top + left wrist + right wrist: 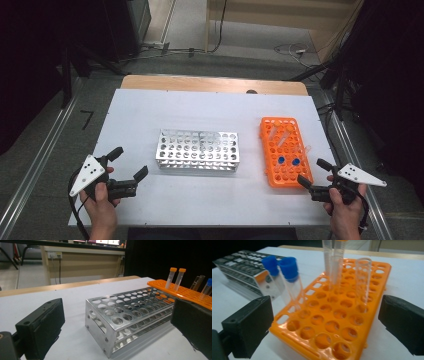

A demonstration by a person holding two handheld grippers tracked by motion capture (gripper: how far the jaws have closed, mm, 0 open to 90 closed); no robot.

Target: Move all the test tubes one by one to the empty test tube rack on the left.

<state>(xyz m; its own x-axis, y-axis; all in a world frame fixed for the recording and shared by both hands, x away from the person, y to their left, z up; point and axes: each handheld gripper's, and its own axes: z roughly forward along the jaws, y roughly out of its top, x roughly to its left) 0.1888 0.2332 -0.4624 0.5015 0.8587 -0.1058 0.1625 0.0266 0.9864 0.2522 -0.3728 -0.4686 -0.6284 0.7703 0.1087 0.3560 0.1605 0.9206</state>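
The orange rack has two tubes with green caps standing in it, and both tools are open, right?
Not quite: the caps are blue, not green. The right gripper view shows two blue-capped tubes standing in the orange rack. The rest holds: the left tool and the right tool are both open in the high view.

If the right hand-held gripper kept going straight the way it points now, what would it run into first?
Most likely the near edge of the orange rack, which lies straight ahead between the open jaws of the right hand-held gripper. The blue-capped tubes stand farther in, left of the line; depth is uncertain.
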